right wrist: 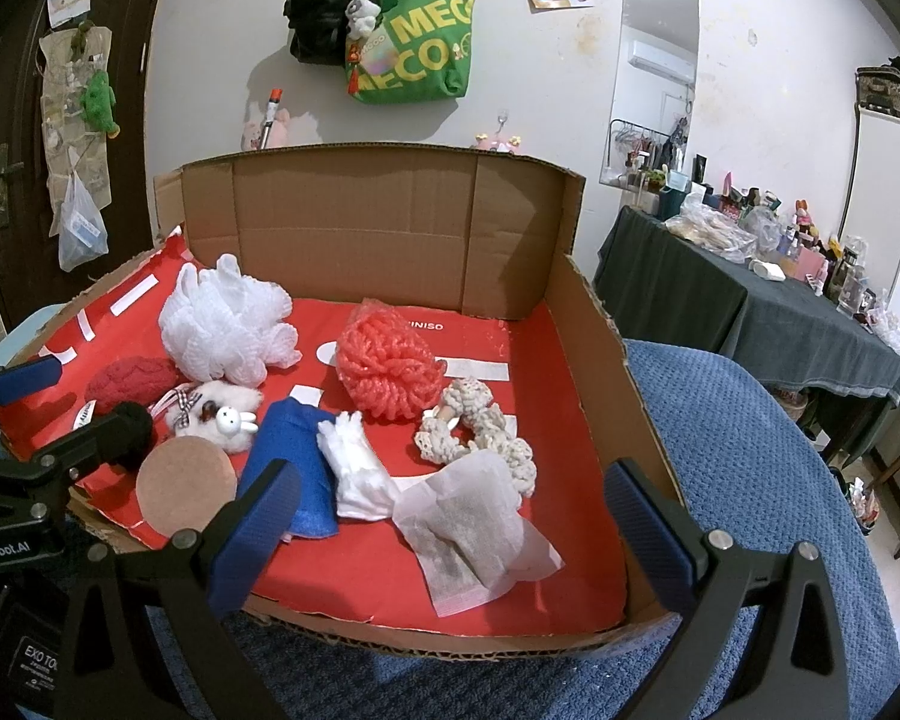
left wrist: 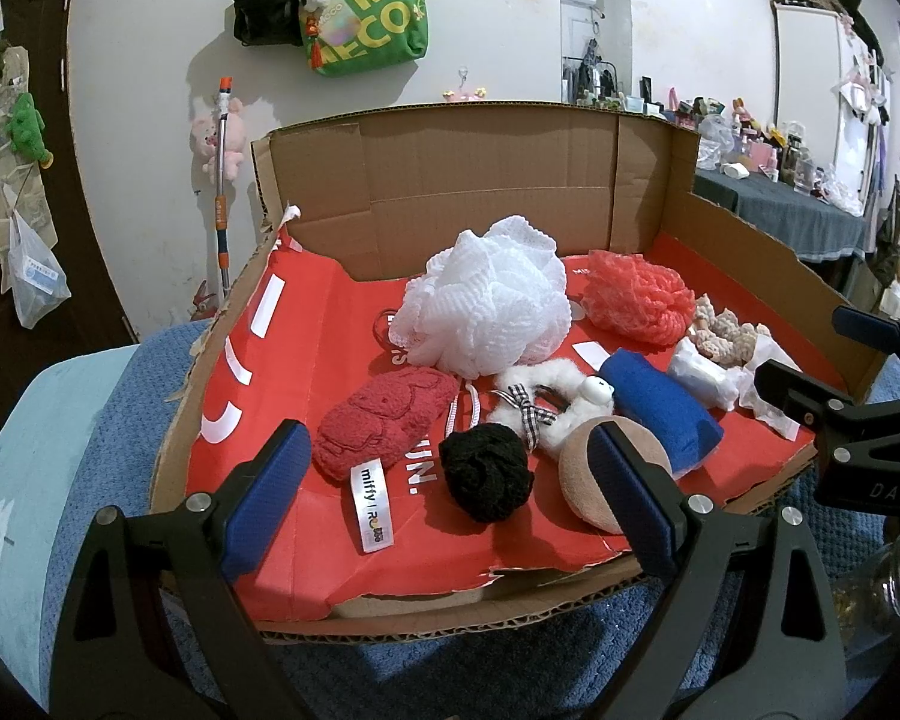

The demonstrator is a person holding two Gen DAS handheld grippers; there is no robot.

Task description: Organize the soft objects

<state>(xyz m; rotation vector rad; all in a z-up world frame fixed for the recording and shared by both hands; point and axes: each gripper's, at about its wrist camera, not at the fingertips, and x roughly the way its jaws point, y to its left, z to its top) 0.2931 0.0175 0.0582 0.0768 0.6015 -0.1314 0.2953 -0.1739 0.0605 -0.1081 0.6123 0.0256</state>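
Observation:
A cardboard box (left wrist: 480,168) with a red floor holds several soft things: a white bath pouf (left wrist: 492,300), a coral pouf (left wrist: 639,294), a red knitted Miffy pouch (left wrist: 384,420), a black knitted ball (left wrist: 486,468), a fluffy white scrunchie (left wrist: 546,402), a tan round puff (left wrist: 588,480), a blue sponge (left wrist: 660,414) and a cream crochet scrunchie (right wrist: 480,432). My left gripper (left wrist: 450,498) is open and empty at the box's near edge, around the black ball. My right gripper (right wrist: 450,516) is open and empty over a white tissue (right wrist: 480,528).
The box stands on a blue textured cloth (right wrist: 750,450). A white cloth bundle (right wrist: 360,474) lies beside the sponge. A dark-clothed table (right wrist: 750,300) with clutter stands to the right. Bags (right wrist: 414,42) hang on the wall behind.

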